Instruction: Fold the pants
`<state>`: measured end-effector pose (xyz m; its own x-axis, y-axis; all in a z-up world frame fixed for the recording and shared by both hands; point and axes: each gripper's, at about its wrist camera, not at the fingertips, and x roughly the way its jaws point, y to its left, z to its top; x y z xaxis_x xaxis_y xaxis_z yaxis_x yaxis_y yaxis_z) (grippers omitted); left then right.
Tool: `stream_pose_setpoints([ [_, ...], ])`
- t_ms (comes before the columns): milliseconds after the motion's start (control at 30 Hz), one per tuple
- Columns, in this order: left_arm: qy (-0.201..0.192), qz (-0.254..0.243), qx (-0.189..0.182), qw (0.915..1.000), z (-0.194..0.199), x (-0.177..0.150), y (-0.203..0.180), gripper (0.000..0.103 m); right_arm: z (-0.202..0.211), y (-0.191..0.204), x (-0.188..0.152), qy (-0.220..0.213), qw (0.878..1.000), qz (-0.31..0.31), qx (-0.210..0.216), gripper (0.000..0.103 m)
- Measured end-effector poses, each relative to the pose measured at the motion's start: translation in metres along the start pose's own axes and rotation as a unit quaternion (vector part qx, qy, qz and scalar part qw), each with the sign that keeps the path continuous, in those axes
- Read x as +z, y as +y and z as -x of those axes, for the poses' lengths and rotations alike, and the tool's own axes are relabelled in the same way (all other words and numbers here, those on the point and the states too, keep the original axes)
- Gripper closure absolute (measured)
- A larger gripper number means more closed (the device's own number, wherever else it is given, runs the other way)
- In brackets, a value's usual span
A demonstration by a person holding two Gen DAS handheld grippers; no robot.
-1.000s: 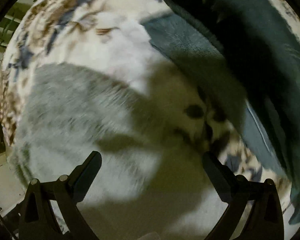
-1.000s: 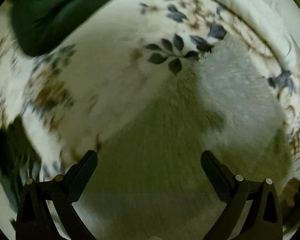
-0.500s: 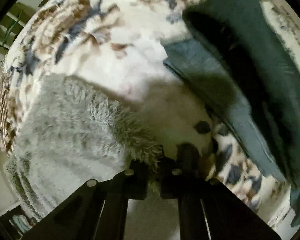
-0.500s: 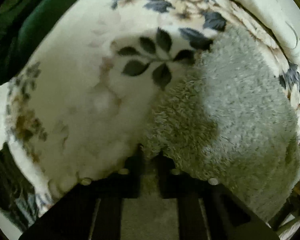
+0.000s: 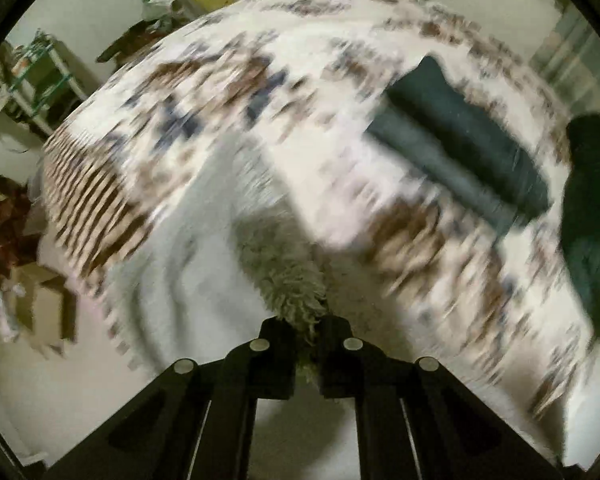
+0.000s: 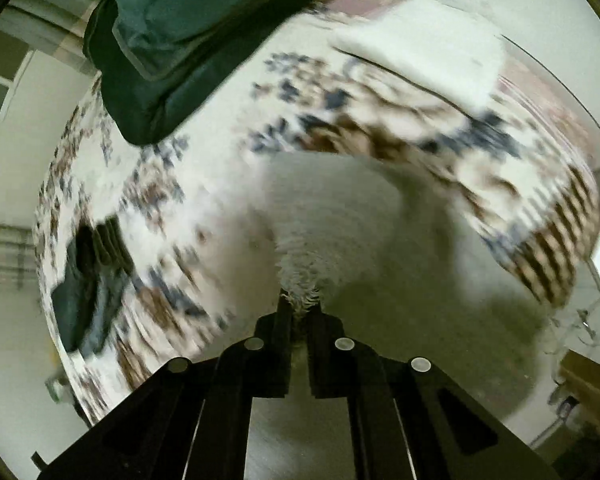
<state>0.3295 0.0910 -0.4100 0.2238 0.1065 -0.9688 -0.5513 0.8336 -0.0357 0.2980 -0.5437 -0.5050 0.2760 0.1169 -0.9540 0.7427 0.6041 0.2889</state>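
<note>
The pants are pale grey and fluffy [image 5: 204, 248], lying on a floral bedspread [image 5: 300, 60]. My left gripper [image 5: 302, 328] is shut on a tuft of the fluffy pants and holds it lifted above the bed. My right gripper [image 6: 298, 312] is shut on another edge of the same fluffy pants [image 6: 340, 216], also raised. The cloth hangs from both grippers down to the bed. Both views are blurred by motion.
Folded dark green garments [image 5: 468, 140] lie on the bed at the right in the left wrist view, and another dark green piece [image 6: 188, 32] at the top left in the right wrist view. A white pillow [image 6: 428, 52] lies at the bed's far end. Shelves [image 5: 40, 76] stand by the wall.
Both grippers went from open to shut on the fluffy pants, then rose away from the bed, lifting the cloth; the room now shows around the bed.
</note>
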Motion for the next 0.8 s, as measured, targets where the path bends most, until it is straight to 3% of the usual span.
stream_pose_setpoints([
  [267, 0.088, 0.051, 0.051, 0.9935, -0.086, -0.106, 0.086, 0.098, -0.032, -0.103, -0.079, 0.061, 0.996, 0.028, -0.062, 0.097],
  [433, 0.098, 0.060, 0.046, 0.9923, -0.115, -0.123, 0.101, 0.094, -0.063, -0.121, -0.100, 0.095, 0.987, 0.074, -0.104, 0.097],
  [500, 0.090, 0.058, 0.031, 0.9937, -0.109, -0.124, 0.100, 0.094, -0.066, -0.125, -0.103, 0.112, 0.985, 0.087, -0.098, 0.090],
  [533, 0.081, 0.058, 0.024, 0.9947, -0.101, -0.125, 0.098, 0.093, -0.063, -0.126, -0.103, 0.114, 0.985, 0.088, -0.095, 0.081],
  [567, 0.076, 0.060, 0.019, 0.9951, -0.096, -0.125, 0.097, 0.093, -0.053, -0.126, -0.102, 0.108, 0.986, 0.092, -0.091, 0.064],
  [633, 0.060, 0.076, 0.006, 0.9953, -0.080, -0.124, 0.100, 0.083, -0.032, -0.119, -0.100, 0.079, 0.989, 0.100, -0.075, 0.049],
  [700, 0.045, 0.086, 0.003, 0.9952, -0.070, -0.123, 0.103, 0.058, -0.016, -0.111, -0.095, 0.043, 0.989, 0.118, -0.074, 0.036],
  [767, 0.026, 0.086, 0.015, 0.9958, -0.062, -0.122, 0.102, 0.039, -0.018, -0.098, -0.089, 0.020, 0.987, 0.142, -0.069, 0.010],
  [800, 0.019, 0.081, 0.023, 0.9962, -0.060, -0.121, 0.099, 0.035, -0.026, -0.088, -0.084, 0.009, 0.985, 0.159, -0.068, 0.006],
])
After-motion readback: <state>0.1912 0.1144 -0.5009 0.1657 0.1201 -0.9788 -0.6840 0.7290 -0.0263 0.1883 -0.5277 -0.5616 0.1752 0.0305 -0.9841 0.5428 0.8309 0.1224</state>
